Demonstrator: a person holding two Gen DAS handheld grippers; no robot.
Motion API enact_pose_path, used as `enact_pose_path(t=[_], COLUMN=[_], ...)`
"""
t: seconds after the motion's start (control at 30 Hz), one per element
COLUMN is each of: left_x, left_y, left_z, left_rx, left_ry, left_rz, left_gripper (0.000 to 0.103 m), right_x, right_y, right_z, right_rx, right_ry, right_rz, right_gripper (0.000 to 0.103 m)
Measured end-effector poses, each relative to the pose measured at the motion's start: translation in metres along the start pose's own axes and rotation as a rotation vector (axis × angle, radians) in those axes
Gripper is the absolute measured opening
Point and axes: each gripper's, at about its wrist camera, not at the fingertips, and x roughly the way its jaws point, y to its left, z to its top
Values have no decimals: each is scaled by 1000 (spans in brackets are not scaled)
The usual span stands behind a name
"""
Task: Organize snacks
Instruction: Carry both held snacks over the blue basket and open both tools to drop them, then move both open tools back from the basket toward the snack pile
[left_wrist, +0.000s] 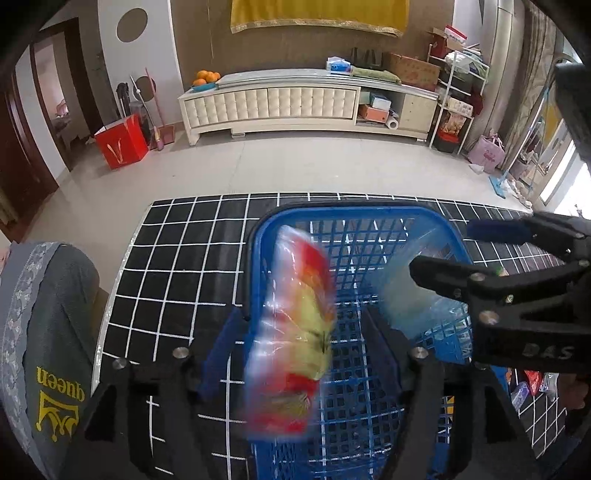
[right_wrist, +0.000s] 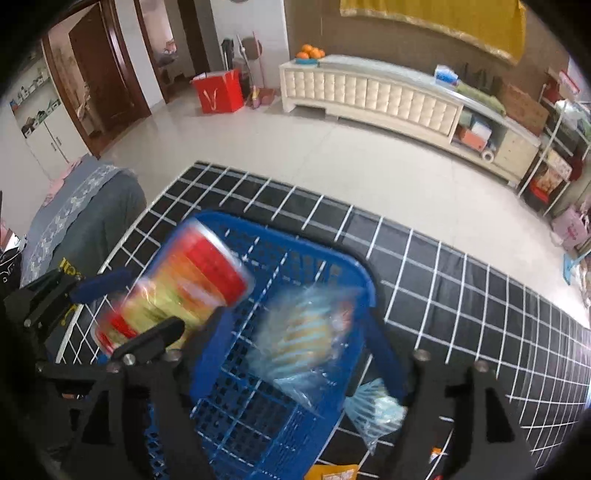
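1. My left gripper hangs over the blue basket, jaws released. The red-and-yellow snack pack sits blurred between them, untouched by either pad, so I judge it dropping into the basket.
2. My right gripper also stands released above the basket; the clear blue-tinted pack is blurred and loose, apparently falling in too.
3. The basket rests on the black grid-patterned counter, so both packs collect there.
4. Another bluish pack lies outside the rim, probably still to be sorted.
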Motion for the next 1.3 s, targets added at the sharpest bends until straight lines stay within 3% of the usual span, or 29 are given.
enact_pose_path(t=[0.23,0.57,0.8,1.0,1.3], left_x=[-25,-82,-123,-152,-169], left_y=[1,-20,-54,-87,-154], left_z=[-2,-13,-22,-25,-46], left_rx=[-9,28,75,131,239], left_ry=[-30,-98,-152,-197,-206], left_rz=[-14,-21,-44,-56,-113], left_gripper=[78,78,78,86,86], right_x=[-28,-87,-137,-176,-200], right_y=[-5,-9,-25,-47,-97], right_z=[-1,-31,-51,-79,-130], right_rx=[33,29,66,117,208], right_ry=[-23,-57,-118,-171,-157], right_rz=[9,18,20,-17,-79], right_gripper=[89,89,89,89,90])
